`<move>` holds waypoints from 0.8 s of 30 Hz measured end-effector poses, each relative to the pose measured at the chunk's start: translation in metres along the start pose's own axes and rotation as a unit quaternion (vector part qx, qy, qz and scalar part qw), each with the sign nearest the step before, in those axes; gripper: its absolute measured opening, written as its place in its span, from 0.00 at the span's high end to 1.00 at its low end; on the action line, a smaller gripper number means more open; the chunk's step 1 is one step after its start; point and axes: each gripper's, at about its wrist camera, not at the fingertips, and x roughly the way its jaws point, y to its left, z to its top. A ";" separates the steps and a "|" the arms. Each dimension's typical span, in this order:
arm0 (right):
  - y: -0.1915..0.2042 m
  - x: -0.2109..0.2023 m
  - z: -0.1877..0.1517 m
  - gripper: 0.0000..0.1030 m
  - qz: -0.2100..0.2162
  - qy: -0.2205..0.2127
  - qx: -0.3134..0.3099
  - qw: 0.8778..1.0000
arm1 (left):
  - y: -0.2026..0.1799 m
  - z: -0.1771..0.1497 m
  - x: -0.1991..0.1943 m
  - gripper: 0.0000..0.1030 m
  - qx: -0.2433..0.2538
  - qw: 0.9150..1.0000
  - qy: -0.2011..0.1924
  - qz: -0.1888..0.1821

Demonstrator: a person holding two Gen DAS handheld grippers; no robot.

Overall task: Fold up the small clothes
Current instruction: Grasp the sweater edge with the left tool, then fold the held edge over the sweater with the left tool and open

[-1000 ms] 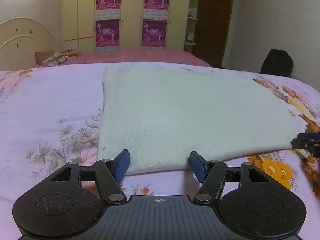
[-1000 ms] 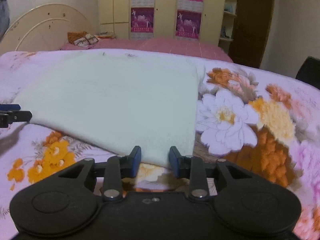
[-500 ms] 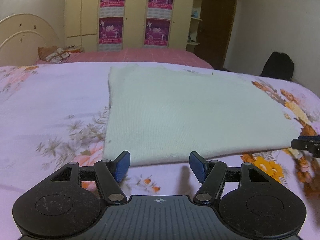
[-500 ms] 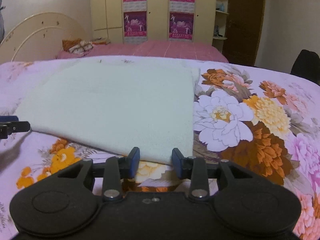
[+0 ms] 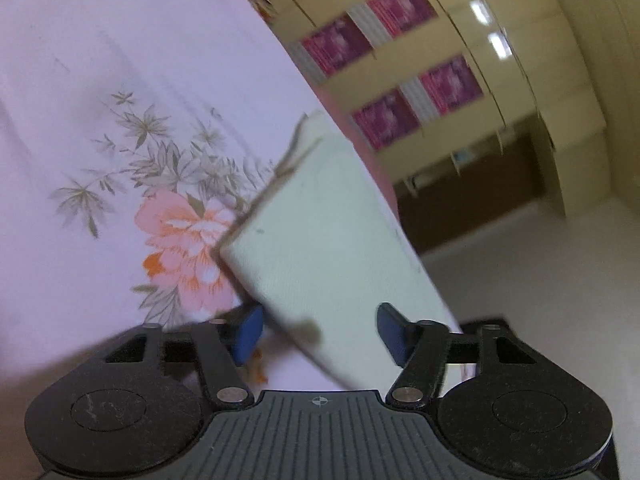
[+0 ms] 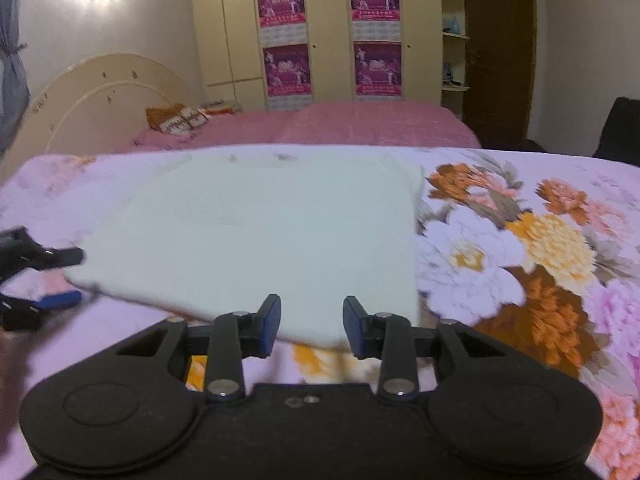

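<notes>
We see a big bed [image 6: 560, 208] with a flowery cover. A pale folded cloth [image 6: 256, 232] lies flat in the middle of it. We think we are getting set to grab its near edge for the next fold.

Our left gripper [image 5: 318, 332] is tipped sideways at the cloth's near left corner. It has just been closing, the edge is between the pads, and nothing is pinched yet.

Our right gripper [image 6: 312, 326] sits narrow at the cloth's near right edge. It has been closing too, and holds nothing yet.

Next, both need to squeeze and lift together.

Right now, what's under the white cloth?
The cloth lies on a floral bedsheet; sheet shows all around it. Whatever sits beneath its middle is covered.
</notes>
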 end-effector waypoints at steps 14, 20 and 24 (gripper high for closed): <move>0.024 0.094 0.051 0.97 0.072 0.001 0.025 0.997 | 0.003 0.024 0.075 0.94 -0.071 0.997 -0.040 -0.012; 0.046 0.121 0.064 0.97 0.080 -0.011 -0.004 0.997 | -0.014 0.029 0.070 0.94 -0.021 0.997 -0.056 -0.041; 0.049 0.150 0.054 0.99 0.064 0.028 -0.023 0.997 | 0.003 0.035 0.083 0.93 -0.036 0.999 -0.024 -0.026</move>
